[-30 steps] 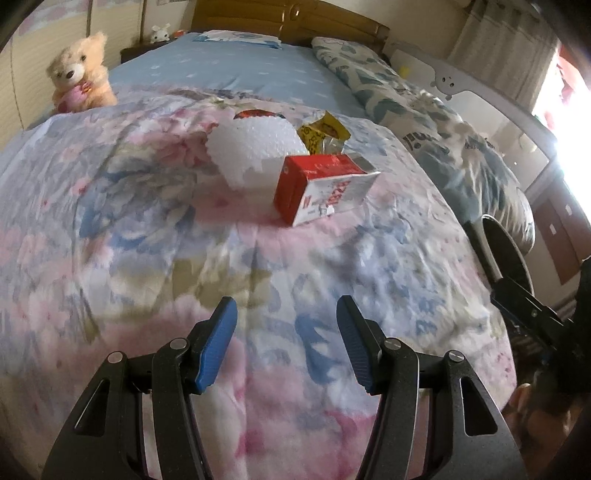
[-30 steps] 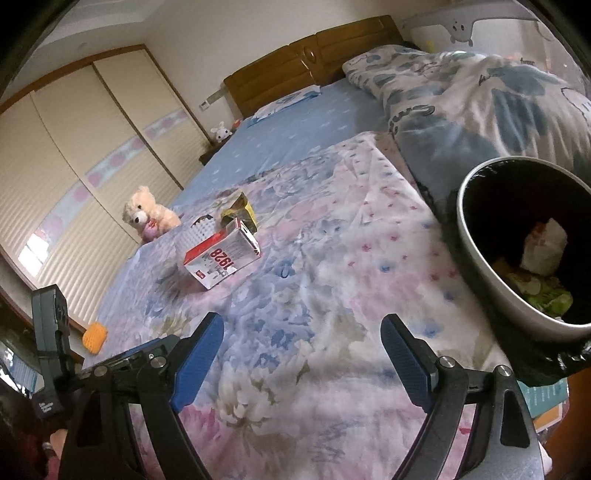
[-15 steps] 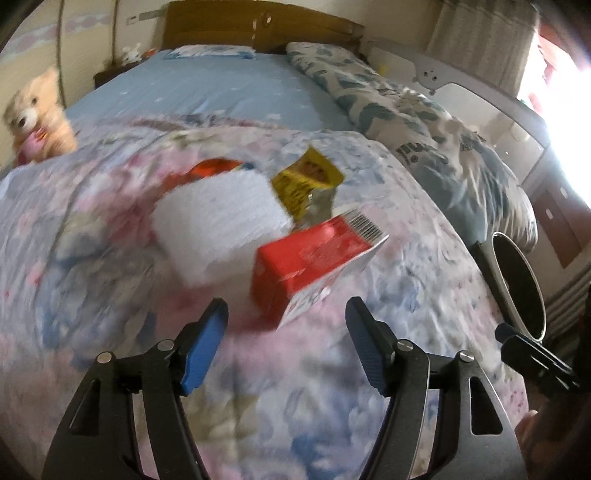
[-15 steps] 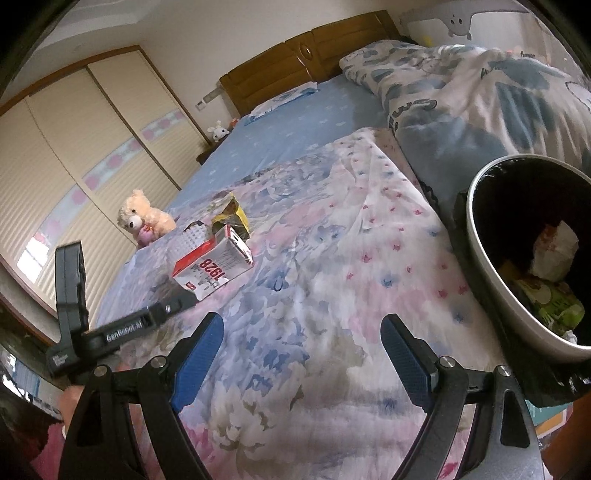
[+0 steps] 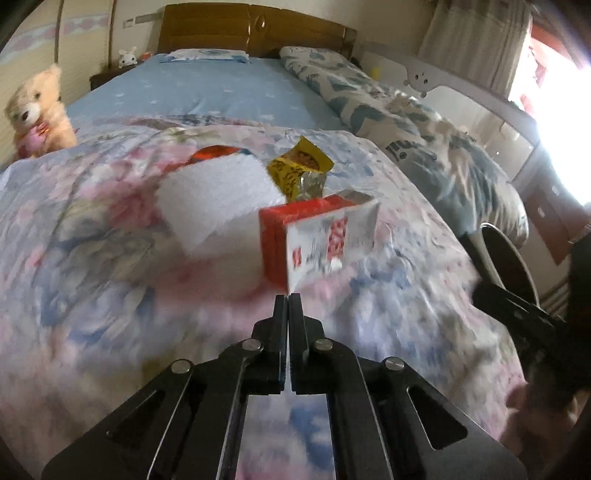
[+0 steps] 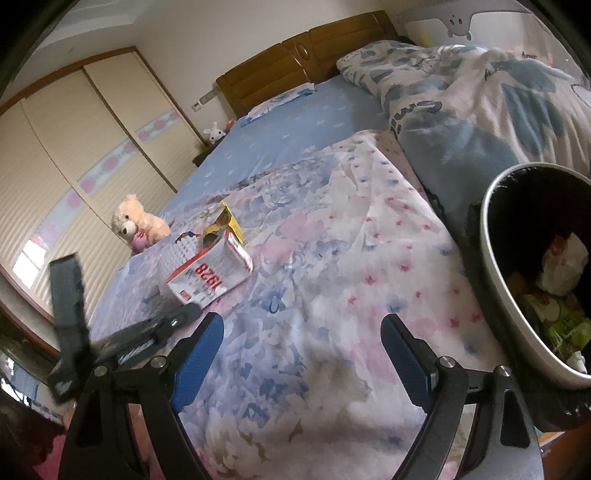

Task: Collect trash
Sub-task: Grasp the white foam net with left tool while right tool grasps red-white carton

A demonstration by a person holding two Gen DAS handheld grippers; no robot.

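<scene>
A red and white carton (image 5: 317, 236) lies on the floral bedspread, also in the right wrist view (image 6: 210, 275). Behind it are a white foam piece (image 5: 218, 195), a yellow snack wrapper (image 5: 301, 171) and a red wrapper (image 5: 214, 152). My left gripper (image 5: 287, 299) is shut, its tips just short of the carton's near corner; whether they pinch that corner I cannot tell. My right gripper (image 6: 301, 343) is open and empty over the bed's near end. The dark trash bin (image 6: 495, 295) with trash inside stands to the right of the bed.
A teddy bear (image 5: 35, 110) sits at the bed's left edge. A rolled blue-patterned duvet (image 5: 406, 147) lies along the right side. A wooden headboard (image 5: 255, 33) is at the far end. A wardrobe (image 6: 74, 166) lines the left wall.
My left gripper has moved forward to the carton and its jaws have closed. The carton now stands tilted differently. The right gripper has barely moved and stays open.
</scene>
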